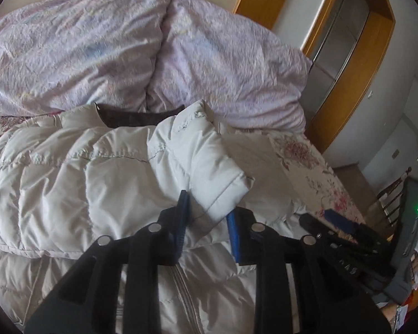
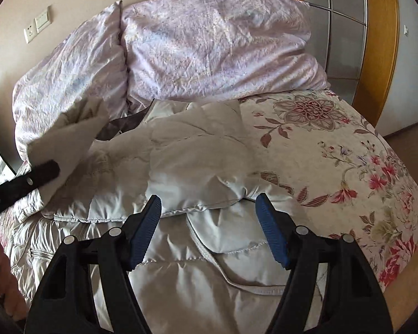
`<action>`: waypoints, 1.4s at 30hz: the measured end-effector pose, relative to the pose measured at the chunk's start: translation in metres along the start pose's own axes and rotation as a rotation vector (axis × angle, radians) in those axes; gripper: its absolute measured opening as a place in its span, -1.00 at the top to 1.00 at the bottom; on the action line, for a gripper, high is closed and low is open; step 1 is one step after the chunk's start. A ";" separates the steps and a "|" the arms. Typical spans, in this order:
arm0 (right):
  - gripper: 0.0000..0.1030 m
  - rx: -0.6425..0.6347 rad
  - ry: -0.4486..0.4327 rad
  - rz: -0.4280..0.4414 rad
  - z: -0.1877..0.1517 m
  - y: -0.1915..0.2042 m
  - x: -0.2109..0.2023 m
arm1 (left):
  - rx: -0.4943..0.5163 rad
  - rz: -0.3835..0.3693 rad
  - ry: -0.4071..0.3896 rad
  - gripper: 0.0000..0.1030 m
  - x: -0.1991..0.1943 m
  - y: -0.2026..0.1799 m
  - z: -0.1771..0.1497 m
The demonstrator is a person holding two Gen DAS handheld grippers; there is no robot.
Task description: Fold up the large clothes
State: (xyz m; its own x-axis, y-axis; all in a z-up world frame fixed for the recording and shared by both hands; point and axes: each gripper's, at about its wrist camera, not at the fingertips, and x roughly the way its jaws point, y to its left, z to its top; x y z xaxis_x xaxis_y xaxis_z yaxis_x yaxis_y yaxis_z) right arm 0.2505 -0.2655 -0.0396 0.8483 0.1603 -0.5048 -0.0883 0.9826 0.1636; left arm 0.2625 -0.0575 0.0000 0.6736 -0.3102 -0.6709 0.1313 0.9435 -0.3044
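Note:
A pale grey quilted down jacket [image 1: 78, 172] lies spread on the bed, zipper toward me; it also shows in the right wrist view [image 2: 197, 167]. My left gripper [image 1: 207, 208] is shut on the cuff end of one sleeve [image 1: 206, 164] and holds it lifted over the jacket's body. In the right wrist view that sleeve [image 2: 67, 139] hangs raised at the left from the left gripper's black finger [image 2: 41, 175]. My right gripper [image 2: 209, 211] is open and empty, hovering just above the jacket's folded right side near the zipper.
A crumpled lilac duvet [image 2: 209, 47] is piled at the head of the bed. A floral bedspread [image 2: 348, 150] lies bare to the right of the jacket. A wooden-framed wardrobe [image 1: 356, 55] and floor lie beyond the bed's right edge.

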 end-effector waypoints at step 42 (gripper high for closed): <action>0.44 -0.345 0.015 0.231 -0.011 0.125 0.121 | -0.111 0.463 0.013 -0.92 -0.001 0.223 -0.008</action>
State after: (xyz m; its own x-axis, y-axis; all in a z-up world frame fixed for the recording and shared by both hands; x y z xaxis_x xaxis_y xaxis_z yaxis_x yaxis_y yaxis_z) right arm 0.3359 -0.1222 -0.0896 0.7783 0.3792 -0.5004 -0.4475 0.8941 -0.0184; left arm 0.2851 0.1525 -0.0729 0.6335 0.1381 -0.7613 -0.2600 0.9647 -0.0413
